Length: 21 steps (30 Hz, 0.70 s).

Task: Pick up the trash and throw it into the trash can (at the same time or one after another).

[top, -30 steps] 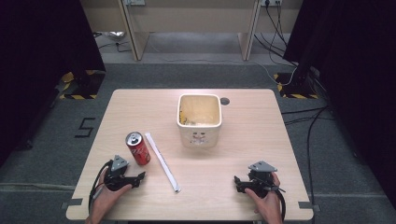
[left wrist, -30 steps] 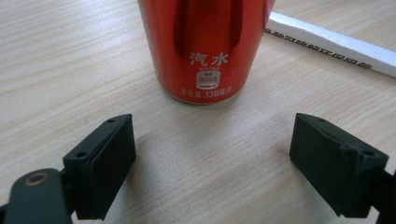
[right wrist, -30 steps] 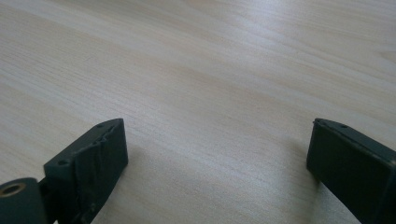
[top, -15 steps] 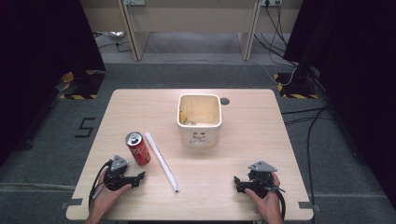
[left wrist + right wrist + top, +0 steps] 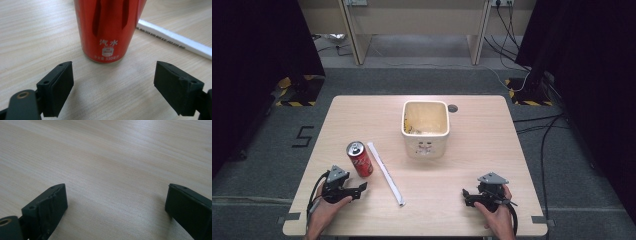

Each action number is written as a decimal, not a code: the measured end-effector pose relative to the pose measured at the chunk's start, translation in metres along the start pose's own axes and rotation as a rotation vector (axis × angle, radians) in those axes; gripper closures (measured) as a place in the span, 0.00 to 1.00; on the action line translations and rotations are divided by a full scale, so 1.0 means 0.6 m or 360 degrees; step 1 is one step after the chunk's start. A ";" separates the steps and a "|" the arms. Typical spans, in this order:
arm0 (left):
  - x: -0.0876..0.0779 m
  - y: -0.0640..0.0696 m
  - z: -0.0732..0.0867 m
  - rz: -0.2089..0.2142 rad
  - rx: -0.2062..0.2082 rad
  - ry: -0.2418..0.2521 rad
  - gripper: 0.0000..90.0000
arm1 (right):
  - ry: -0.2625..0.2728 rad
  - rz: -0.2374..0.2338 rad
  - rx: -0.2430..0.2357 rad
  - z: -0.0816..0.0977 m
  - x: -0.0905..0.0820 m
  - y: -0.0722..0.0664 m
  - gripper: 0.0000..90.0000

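The pale wooden worktop (image 5: 492, 150) carries a cream tub (image 5: 425, 127); a red can (image 5: 360, 159) and white strip (image 5: 385, 173) lie near the tub.

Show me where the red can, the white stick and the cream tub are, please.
red can (image 5: 360, 160): high view, on its red side wall.
white stick (image 5: 385, 173): high view, about midway along its length.
cream tub (image 5: 426, 146): high view, on its front wall.

A red can (image 5: 110, 27) bears "汽水" and "330"; a "5" (image 5: 303, 136) marks the floor (image 5: 262, 150).
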<state>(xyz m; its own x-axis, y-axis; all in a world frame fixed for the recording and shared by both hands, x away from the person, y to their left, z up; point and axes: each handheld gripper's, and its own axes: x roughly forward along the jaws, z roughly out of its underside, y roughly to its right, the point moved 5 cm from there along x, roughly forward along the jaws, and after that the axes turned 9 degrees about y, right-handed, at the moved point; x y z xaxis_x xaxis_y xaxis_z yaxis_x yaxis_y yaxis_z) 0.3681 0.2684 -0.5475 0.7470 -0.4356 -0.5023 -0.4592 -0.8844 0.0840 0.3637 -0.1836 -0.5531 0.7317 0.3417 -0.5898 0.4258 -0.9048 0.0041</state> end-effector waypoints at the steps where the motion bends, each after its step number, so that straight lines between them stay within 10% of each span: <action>1: -0.001 0.001 -0.002 0.0002 -0.0002 0.0007 0.17 | 0.0000 0.0000 0.0000 0.000 0.000 0.000 0.05; 21: -0.014 0.000 -0.041 0.0001 0.0013 0.0084 0.18 | -0.0002 -0.0003 -0.0002 0.000 0.000 0.000 0.04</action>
<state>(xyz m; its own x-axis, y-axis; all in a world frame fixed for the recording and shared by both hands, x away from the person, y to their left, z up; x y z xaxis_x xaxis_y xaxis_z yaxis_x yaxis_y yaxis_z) 0.3735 0.2678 -0.5218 0.7711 -0.4444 -0.4559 -0.4632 -0.8829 0.0773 0.3638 -0.1835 -0.5532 0.7303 0.3429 -0.5908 0.4278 -0.9039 0.0043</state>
